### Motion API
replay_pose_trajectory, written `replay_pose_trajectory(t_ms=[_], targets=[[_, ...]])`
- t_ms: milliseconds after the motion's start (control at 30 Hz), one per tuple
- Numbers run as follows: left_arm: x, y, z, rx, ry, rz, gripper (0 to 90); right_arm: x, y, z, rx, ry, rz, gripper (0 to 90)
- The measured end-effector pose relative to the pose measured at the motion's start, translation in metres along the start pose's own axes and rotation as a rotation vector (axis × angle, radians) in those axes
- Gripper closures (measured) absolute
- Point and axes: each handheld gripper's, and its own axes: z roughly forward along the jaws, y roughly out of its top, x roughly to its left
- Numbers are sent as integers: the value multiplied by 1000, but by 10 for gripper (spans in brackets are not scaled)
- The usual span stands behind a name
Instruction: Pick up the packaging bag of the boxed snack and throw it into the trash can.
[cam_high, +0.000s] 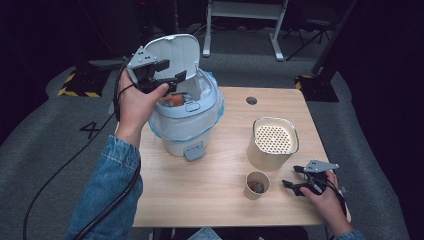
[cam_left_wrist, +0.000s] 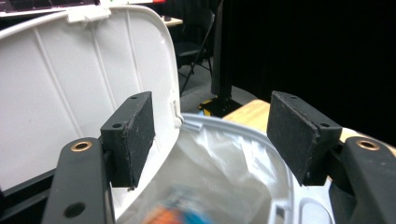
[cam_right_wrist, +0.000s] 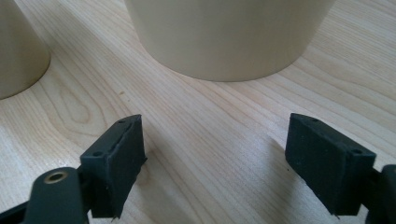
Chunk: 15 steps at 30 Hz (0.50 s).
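Wooden table (cam_high: 215, 200): bin (cam_high: 186, 120), strainer pot (cam_high: 272, 142), cup (cam_high: 257, 185)

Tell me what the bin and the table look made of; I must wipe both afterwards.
Bin: smooth moulded plastic, pale with a slight sheen, ribbed inside its raised lid, lined with a thin clear bag. Table: light wood grain, matte; possibly laminate.

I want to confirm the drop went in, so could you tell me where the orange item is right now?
In the high view the orange item lies inside the lined trash bin on the table's left side, just below the open left gripper and in front of the raised lid.
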Motion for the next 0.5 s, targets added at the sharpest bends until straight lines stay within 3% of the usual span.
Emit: replay_pose_trajectory(t_ms=[133,267,500], targets=[[-7,-6,-15,21,-42,28,335,0,0,0,0,0,0,200],[-14,-10,-25,24,-78,27,334,0,0,0,0,0,0,200],[-37,-23,-46,60,-145,71,334,0,0,0,0,0,0,200]])
